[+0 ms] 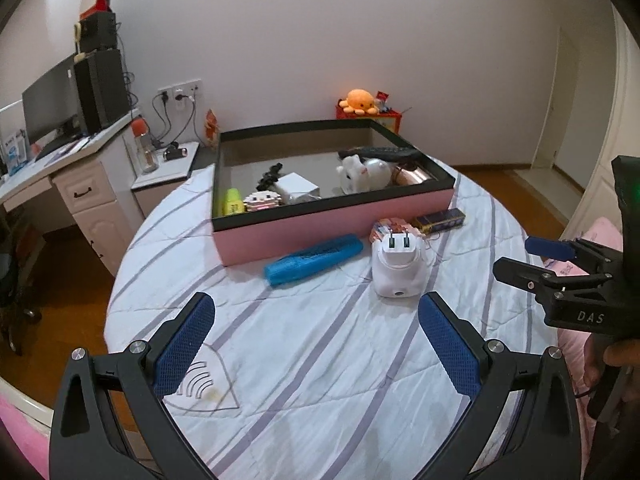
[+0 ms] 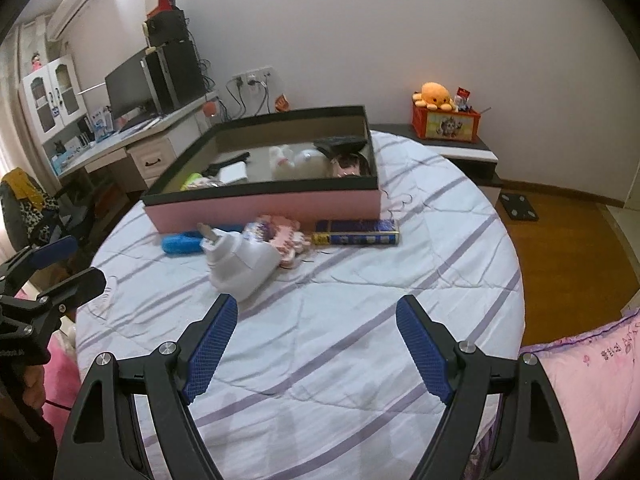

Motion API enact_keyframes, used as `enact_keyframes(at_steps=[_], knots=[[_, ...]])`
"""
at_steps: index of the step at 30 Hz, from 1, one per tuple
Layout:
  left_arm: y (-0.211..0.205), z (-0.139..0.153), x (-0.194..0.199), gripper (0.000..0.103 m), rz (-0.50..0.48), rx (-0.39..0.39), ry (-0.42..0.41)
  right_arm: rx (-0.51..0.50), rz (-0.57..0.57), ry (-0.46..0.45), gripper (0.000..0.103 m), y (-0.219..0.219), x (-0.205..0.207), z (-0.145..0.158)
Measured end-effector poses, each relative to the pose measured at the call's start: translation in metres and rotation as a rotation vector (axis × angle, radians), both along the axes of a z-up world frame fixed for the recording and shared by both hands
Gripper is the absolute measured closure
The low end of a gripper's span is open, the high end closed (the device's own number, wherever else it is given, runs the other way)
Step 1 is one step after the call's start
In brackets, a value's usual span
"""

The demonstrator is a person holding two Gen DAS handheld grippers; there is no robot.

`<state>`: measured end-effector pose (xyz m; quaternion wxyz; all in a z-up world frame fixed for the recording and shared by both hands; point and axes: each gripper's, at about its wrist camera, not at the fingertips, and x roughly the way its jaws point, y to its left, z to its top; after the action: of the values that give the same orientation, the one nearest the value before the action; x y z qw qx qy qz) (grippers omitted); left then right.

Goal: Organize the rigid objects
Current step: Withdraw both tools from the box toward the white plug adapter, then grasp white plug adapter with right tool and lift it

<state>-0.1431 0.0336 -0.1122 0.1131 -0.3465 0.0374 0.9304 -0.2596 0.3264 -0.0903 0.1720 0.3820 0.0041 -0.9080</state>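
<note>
White plug adapter (image 1: 397, 266) on striped bedspread (image 1: 320, 360), just beyond wide, empty jaws of left gripper (image 1: 316, 322) and right gripper (image 2: 316, 326).

Dim, even indoor light with a cool cast. Strong fisheye bending; black vignette in all corners. Bright glare at upper left corner. Soft shadows on bedspread (image 1: 320, 360) near edge. Right-wrist view slightly blurred, box (image 2: 280, 204) contents smeared.

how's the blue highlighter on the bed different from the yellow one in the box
The blue highlighter lies flat on the striped bedcover, outside the pink box; the yellow highlighter sits inside the box, at its near left corner. The blue one shows its full length lying sideways; the yellow one is partly hidden by the box wall. Both look like chunky marker pens.
</note>
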Motion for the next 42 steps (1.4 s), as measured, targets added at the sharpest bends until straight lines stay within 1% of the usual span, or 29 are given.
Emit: enact_keyframes(at_steps=[5, 16, 21, 24, 27, 31, 34, 37, 38, 39, 40, 42], knots=[[0.002, -0.003, -0.008, 0.000, 0.001, -0.012, -0.012, -0.004, -0.013, -0.024, 0.020, 0.005, -0.008, -0.007], [-0.005, -0.012, -0.018, 0.000, 0.012, -0.021, -0.034, -0.001, 0.012, -0.051, 0.020, -0.007, -0.019, -0.018], [-0.021, -0.019, -0.024, 0.000, 0.051, -0.021, -0.054, 0.000, 0.042, -0.058, 0.020, -0.026, -0.023, -0.020], [-0.030, -0.023, -0.026, 0.000, 0.068, -0.014, -0.071, 0.001, 0.069, -0.055, 0.020, -0.047, -0.026, -0.022], [-0.036, -0.028, -0.026, 0.000, 0.073, -0.012, -0.084, 0.025, 0.067, -0.061, 0.020, -0.069, -0.034, -0.025], [-0.042, -0.033, -0.027, 0.000, 0.074, -0.017, -0.096, -0.033, 0.055, -0.094, 0.020, -0.080, -0.044, -0.030], [-0.045, -0.037, -0.027, 0.000, 0.070, -0.014, -0.109, -0.030, 0.018, -0.090, 0.020, -0.082, -0.052, -0.033], [-0.046, -0.039, -0.027, 0.000, 0.068, -0.016, -0.115, -0.067, 0.024, -0.095, 0.020, -0.078, -0.056, -0.037], [-0.046, -0.040, -0.027, 0.000, 0.066, -0.017, -0.118, -0.092, 0.032, -0.094, 0.021, -0.074, -0.055, -0.037], [-0.045, -0.040, -0.027, 0.000, 0.066, -0.018, -0.121, -0.111, 0.043, -0.098, 0.026, -0.070, -0.055, -0.037], [-0.044, -0.041, -0.027, 0.000, 0.066, -0.020, -0.123, -0.116, 0.059, -0.104, 0.027, -0.067, -0.055, -0.037], [-0.041, -0.041, -0.028, 0.000, 0.064, -0.022, -0.125, -0.132, 0.095, -0.109, 0.037, -0.064, -0.053, -0.036]])
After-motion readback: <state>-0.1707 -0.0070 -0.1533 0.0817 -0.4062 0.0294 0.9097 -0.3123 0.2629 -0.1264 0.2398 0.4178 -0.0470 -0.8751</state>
